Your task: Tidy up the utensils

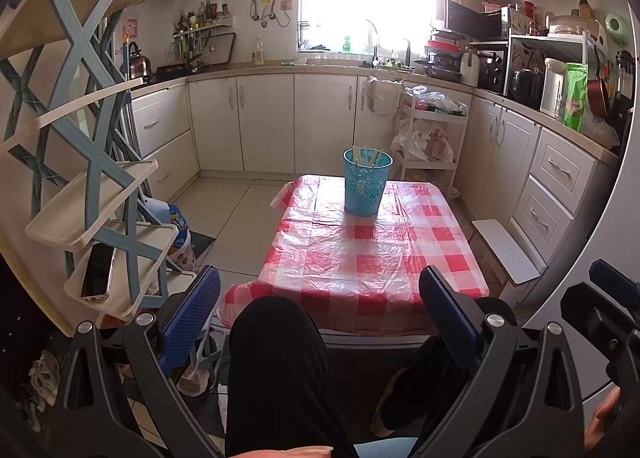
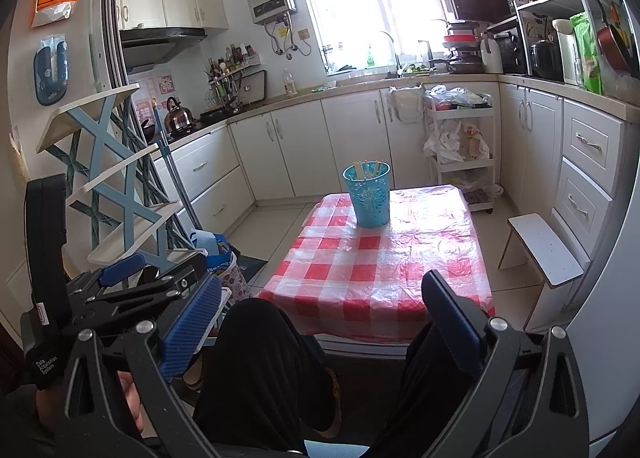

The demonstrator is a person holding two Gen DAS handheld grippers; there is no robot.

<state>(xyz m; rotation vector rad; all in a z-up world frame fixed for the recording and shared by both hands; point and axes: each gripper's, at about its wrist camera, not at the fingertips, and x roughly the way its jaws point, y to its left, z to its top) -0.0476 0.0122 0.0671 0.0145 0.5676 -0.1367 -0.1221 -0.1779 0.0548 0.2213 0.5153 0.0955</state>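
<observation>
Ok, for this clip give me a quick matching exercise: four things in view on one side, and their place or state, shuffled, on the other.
Column one:
1. blue cup
2. chopsticks
3. phone
4. left gripper

Column two:
A. open, holding nothing
B. lying on a lower shelf of the blue and cream rack
C. standing on the checked tablecloth
D. standing inside the cup

Pairs: 1-C, 2-D, 3-B, 4-A
</observation>
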